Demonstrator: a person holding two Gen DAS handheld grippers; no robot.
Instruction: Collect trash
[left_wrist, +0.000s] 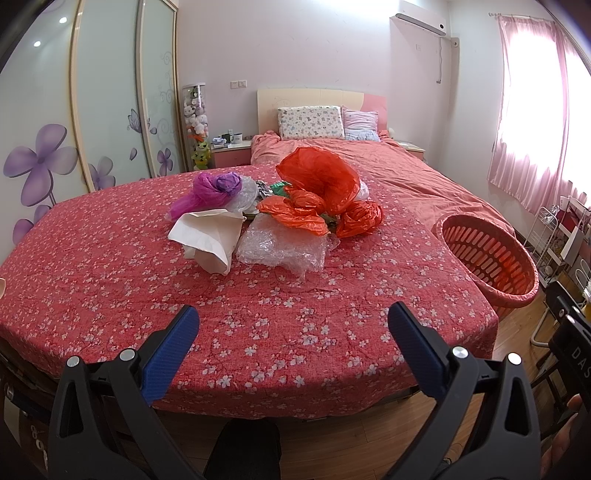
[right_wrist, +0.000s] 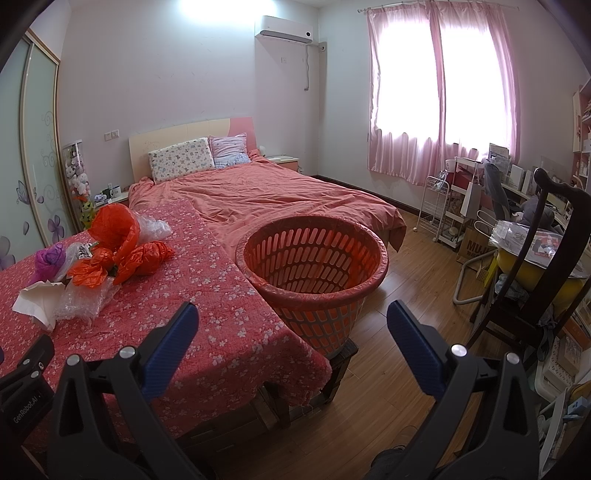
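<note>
A heap of trash lies on the table with the red flowered cloth (left_wrist: 258, 332): red plastic bags (left_wrist: 321, 184), a purple bag (left_wrist: 210, 190), white paper (left_wrist: 207, 236) and clear bubble wrap (left_wrist: 284, 243). The heap also shows in the right wrist view (right_wrist: 110, 258). A red slotted basket (right_wrist: 314, 266) stands at the table's right end, also in the left wrist view (left_wrist: 487, 258). My left gripper (left_wrist: 293, 325) is open and empty, above the table's near edge. My right gripper (right_wrist: 291, 325) is open and empty, in front of the basket.
A bed with a pink quilt (right_wrist: 266, 192) lies behind the table. A wardrobe with flower decals (left_wrist: 74, 110) is on the left. A dark wooden chair (right_wrist: 535, 266), a white rack (right_wrist: 443, 206) and clutter crowd the right. The floor (right_wrist: 406, 288) is wood.
</note>
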